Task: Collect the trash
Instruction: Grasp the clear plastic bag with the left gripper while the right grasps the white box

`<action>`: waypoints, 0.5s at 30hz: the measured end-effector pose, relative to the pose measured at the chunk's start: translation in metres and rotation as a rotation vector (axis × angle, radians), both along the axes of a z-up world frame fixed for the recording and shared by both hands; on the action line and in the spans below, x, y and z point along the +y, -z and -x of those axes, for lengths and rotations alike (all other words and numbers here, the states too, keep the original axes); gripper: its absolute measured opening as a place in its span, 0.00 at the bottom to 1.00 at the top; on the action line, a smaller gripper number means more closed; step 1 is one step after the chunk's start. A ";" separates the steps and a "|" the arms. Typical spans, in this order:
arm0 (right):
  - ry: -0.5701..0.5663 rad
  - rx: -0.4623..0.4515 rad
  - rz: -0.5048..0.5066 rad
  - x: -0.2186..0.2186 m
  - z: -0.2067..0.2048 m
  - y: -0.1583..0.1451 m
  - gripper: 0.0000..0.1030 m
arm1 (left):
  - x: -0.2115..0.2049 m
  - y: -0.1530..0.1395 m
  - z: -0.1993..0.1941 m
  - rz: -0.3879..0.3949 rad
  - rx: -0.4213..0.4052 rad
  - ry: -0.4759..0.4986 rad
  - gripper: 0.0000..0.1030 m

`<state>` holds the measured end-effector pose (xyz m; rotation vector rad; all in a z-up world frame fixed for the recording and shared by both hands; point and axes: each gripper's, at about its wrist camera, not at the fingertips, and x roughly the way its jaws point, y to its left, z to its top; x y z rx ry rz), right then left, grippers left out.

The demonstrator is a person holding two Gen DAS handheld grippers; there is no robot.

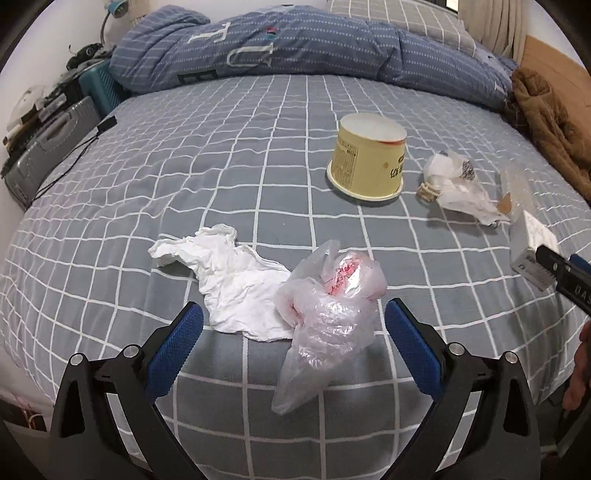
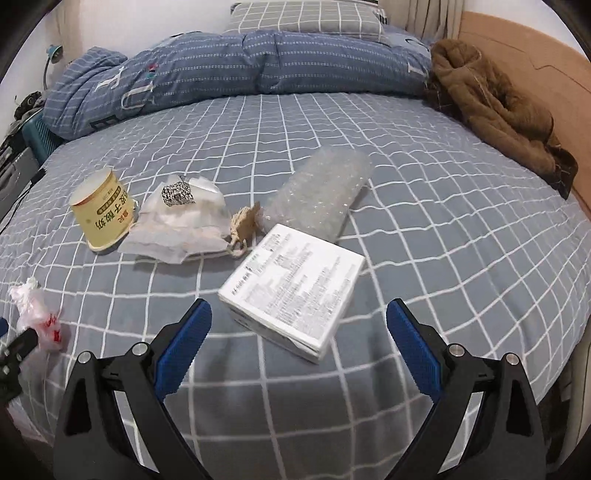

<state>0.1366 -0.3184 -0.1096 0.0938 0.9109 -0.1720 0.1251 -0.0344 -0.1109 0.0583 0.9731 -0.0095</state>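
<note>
Trash lies scattered on a grey checked bed sheet (image 1: 258,155). My left gripper (image 1: 293,321) stands open, its blue pads on either side of a clear plastic bag (image 1: 328,306) with red print. A crumpled white tissue (image 1: 229,280) lies just left of the bag. Farther back are an upturned yellow paper cup (image 1: 367,157) and a crinkled white wrapper (image 1: 456,181). My right gripper (image 2: 299,321) is open just short of a white printed box (image 2: 295,288). Behind the box lie a bubble-wrap roll (image 2: 321,192), the wrapper (image 2: 181,221) and the cup (image 2: 101,206).
A rolled blue quilt (image 1: 295,48) and a grey pillow (image 2: 306,16) lie at the far side of the bed. A brown fleece garment (image 2: 491,107) sits against the wooden headboard (image 2: 535,48) on the right. Grey cases and cables (image 1: 48,147) stand off the bed's left edge.
</note>
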 end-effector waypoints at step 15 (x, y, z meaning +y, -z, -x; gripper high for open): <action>0.040 0.055 0.005 0.003 -0.025 0.022 0.76 | -0.014 0.019 -0.007 -0.003 0.056 0.069 0.54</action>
